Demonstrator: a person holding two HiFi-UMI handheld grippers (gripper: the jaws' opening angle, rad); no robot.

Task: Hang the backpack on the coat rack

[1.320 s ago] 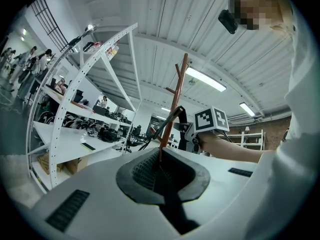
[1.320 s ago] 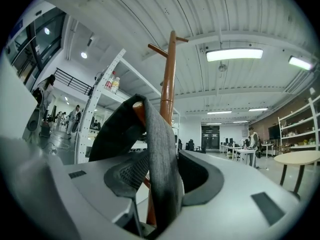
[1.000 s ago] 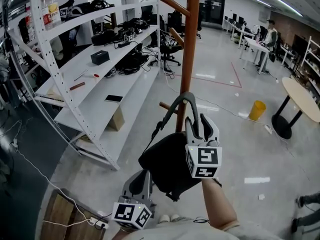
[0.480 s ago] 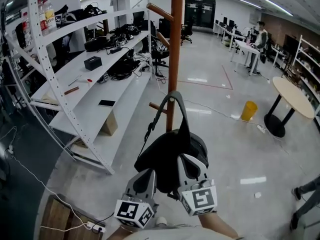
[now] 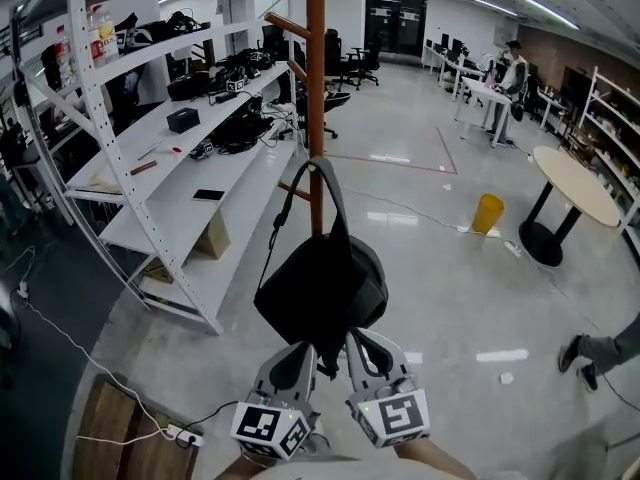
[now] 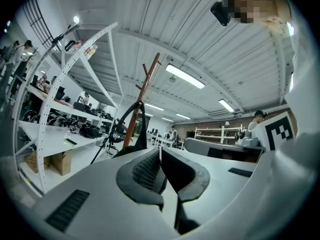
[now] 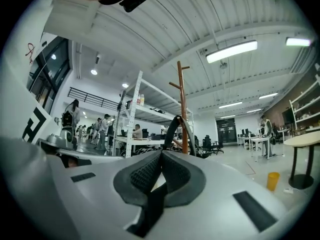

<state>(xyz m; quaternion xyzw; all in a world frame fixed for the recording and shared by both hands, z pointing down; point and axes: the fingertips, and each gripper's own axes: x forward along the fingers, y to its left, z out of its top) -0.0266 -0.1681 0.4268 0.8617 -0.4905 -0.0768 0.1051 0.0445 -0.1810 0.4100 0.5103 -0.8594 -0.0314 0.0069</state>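
Note:
The black backpack hangs by its top handle from a low peg of the brown wooden coat rack. Neither gripper touches it. My left gripper and right gripper sit side by side just below the bag, near the bottom of the head view, both pointing at it. In the left gripper view the left gripper has its pads together and empty, with the rack and bag strap beyond. The right gripper is likewise shut on nothing, facing the strap and pole.
White metal shelving with electronics stands left of the rack. A yellow bin and a round table are at the right, a wooden crate with cables at the lower left. Someone's leg shows at the right edge.
The right gripper let go of the backpack handle, shut and drew back and down beside the left one. The left gripper drew back too. The bag now hangs free on the peg.

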